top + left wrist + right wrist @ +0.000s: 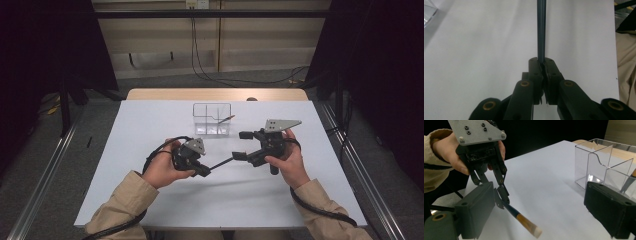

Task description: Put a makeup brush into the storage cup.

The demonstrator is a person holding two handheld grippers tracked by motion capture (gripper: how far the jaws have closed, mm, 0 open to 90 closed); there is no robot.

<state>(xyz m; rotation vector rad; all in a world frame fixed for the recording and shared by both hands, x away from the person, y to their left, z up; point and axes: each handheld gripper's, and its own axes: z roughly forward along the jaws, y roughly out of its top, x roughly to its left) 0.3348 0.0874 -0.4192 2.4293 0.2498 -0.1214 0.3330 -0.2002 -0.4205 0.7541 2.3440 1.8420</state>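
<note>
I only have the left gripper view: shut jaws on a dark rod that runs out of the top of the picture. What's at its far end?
Observer: The pencil ends in an orange section and a white tip.
Operator: Where's the other gripper?
Observer: The right gripper is open, its jaws either side of that tip without touching.
Operator: Anything in the clear container?
Observer: The clear divided box holds another slim orange-ended stick, leaning.

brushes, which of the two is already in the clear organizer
The brush leaning in the clear organizer's right-hand compartment, handle tip poking over the rim. The other brush is clamped in the left gripper, above the table.
</note>
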